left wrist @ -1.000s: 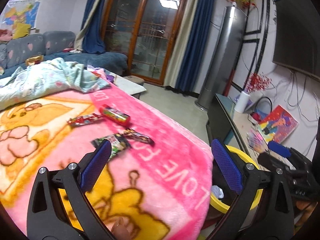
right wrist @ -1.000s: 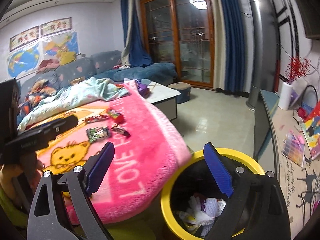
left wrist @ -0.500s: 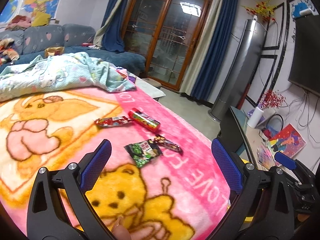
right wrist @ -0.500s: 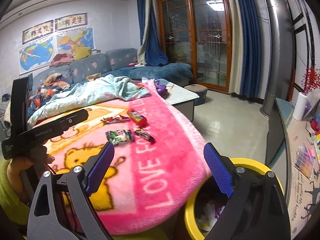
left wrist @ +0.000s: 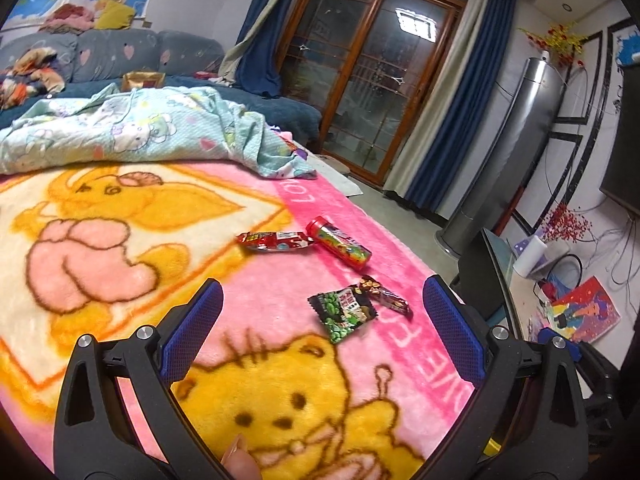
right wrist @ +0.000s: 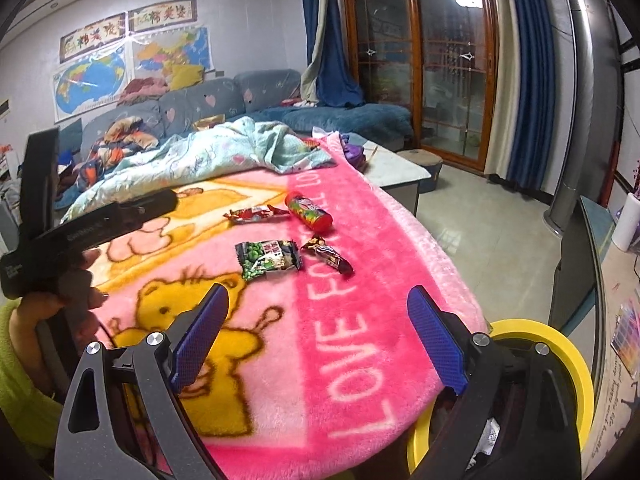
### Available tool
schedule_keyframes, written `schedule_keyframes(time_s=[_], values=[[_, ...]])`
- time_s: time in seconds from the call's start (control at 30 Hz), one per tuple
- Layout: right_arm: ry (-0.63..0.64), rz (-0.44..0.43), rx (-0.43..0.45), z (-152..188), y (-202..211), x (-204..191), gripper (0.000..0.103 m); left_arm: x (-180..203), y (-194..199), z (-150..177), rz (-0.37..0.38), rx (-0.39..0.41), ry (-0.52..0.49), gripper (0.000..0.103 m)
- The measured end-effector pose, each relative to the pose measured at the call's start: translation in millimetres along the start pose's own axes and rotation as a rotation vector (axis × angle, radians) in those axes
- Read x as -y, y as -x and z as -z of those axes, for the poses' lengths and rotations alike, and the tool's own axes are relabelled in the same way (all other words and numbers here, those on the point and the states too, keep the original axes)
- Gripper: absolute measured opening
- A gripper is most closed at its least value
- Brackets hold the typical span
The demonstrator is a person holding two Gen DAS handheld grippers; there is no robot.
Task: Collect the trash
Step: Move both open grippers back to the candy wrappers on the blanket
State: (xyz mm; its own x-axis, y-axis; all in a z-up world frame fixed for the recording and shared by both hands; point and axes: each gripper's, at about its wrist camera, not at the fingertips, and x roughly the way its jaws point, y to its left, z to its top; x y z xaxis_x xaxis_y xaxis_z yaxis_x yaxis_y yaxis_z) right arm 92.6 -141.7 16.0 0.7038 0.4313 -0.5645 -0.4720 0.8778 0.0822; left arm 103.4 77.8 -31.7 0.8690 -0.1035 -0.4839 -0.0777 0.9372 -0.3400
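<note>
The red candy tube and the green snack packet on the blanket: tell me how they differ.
The red candy tube is a rigid cylinder lying on its side; the green snack packet is a flat, crinkled pouch. The tube is red with a multicoloured label; the packet is dark with green peas printed on it. The tube lies farther from both tools than the packet. Both rest loose on the pink blanket, held by neither tool.
</note>
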Motion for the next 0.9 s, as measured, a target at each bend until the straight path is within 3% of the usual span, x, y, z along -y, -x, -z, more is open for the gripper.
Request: schedule_keyframes(time_s=[0.47, 0.7, 0.9], values=[[-0.015, 0.022, -0.110, -14.1, -85.7, 26.6, 0.088, -10.6, -34.8, -1.1, 0.010, -0.064, 0.031, 0.092], [0.021, 0.009, -0.163, -19.6, -125.5, 31.7, 0.084, -18.0, -60.0, 4.4, 0.051, -0.127, 0.074, 0.092], [0.013, -0.027, -0.215, -21.0, -155.6, 34.1, 0.069, -23.5, -81.4, 12.8, 0.098, -0.192, 0.115, 0.076]])
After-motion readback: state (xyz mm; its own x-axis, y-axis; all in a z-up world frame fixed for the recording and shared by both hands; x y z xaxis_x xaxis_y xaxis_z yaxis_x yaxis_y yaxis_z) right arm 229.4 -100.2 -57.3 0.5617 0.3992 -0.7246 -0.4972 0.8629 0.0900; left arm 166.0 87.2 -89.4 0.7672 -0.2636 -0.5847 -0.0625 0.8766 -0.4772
